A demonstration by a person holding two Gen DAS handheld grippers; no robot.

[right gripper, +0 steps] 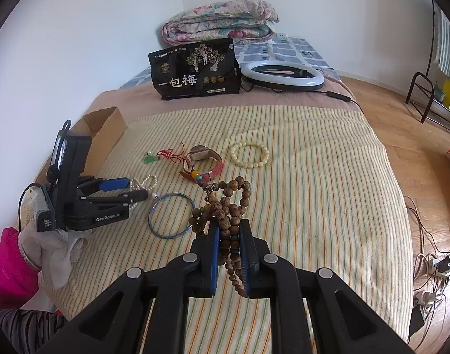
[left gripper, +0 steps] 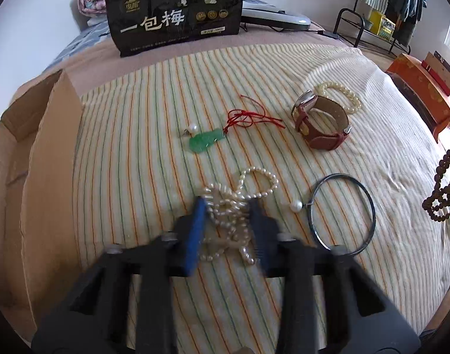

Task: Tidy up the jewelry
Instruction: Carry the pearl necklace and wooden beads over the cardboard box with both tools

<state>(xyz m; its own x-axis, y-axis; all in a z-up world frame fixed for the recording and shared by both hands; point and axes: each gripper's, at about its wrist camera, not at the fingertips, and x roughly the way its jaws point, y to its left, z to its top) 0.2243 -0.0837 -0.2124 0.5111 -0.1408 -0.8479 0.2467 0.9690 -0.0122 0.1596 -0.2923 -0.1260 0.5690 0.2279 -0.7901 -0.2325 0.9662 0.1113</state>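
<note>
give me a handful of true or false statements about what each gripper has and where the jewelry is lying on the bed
1. The right gripper is shut on the wooden bead string. True.
2. The left gripper is around the green jade pendant. False: its fingers are around the pearl strand, and the pendant lies apart on the striped cloth, farther from the gripper.
3. The watch is inside the cardboard box. False: it rests on the cloth, next to the cream bead bracelet.
4. The thin wire hoop lies flat on the cloth to the right of the pearl strand. True.
5. A black snack bag stands upright at the far edge of the cloth. True.
</note>
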